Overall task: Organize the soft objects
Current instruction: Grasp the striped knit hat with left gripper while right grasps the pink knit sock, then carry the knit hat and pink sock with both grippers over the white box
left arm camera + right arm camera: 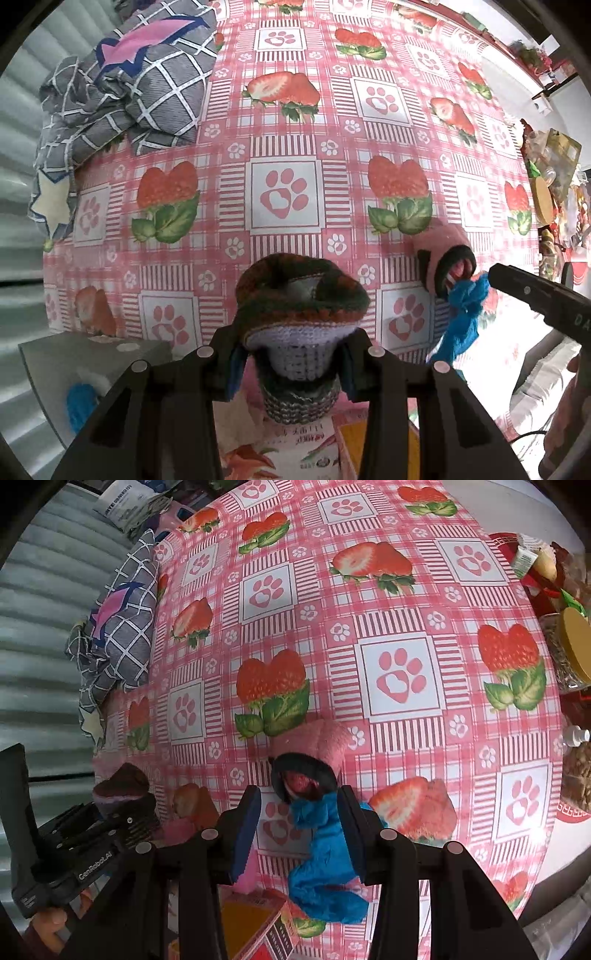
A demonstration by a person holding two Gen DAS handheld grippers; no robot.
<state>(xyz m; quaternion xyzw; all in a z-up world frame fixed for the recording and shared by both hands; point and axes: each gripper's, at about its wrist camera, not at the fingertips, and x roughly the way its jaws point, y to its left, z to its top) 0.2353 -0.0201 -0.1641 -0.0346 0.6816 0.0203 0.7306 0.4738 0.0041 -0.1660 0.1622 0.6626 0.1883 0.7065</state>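
Left hand-held gripper (291, 363) clamped on a knitted slipper (301, 295), lifted clear of the counter (284, 110) near its front edge, presumably for carrying off to sort. Right hand-held gripper (301, 834) pinching a blue cloth (325, 864) beside a pink slipper (314, 753), also near the front edge. Folded grey quilt (122, 96) at the left edge.
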